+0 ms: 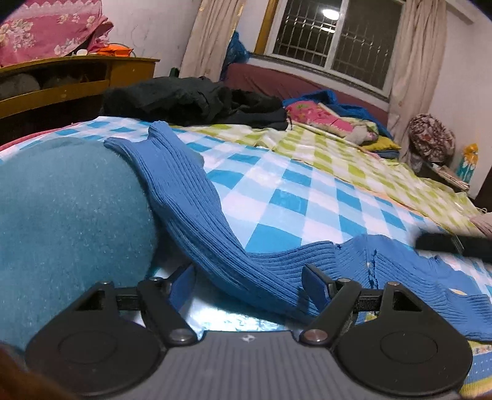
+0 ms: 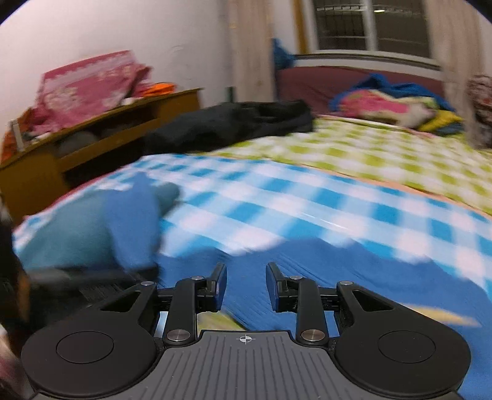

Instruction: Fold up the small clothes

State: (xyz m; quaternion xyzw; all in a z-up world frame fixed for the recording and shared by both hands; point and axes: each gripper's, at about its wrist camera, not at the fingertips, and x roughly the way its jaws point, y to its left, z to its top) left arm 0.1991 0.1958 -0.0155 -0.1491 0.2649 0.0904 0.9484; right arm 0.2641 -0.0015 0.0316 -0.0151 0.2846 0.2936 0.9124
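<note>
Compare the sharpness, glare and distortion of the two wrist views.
Left wrist view: mostly sharp, ribbed blue sweater crisp, glare on the glossy checked sheet, lamp reflected in the window. Right wrist view: motion-smeared throughout. Both bend edges, fisheye style.

Matched pair of hand-held black grippers with blue pads.

Left gripper [image 1: 249, 283] and right gripper [image 2: 246, 286]: black link arms fixed by silver screws, round black discs at either side, ribbed grey plate behind the fingers bearing a small white mark at centre, flat blue pads [image 2: 219, 289] lining the fingertips.
</note>
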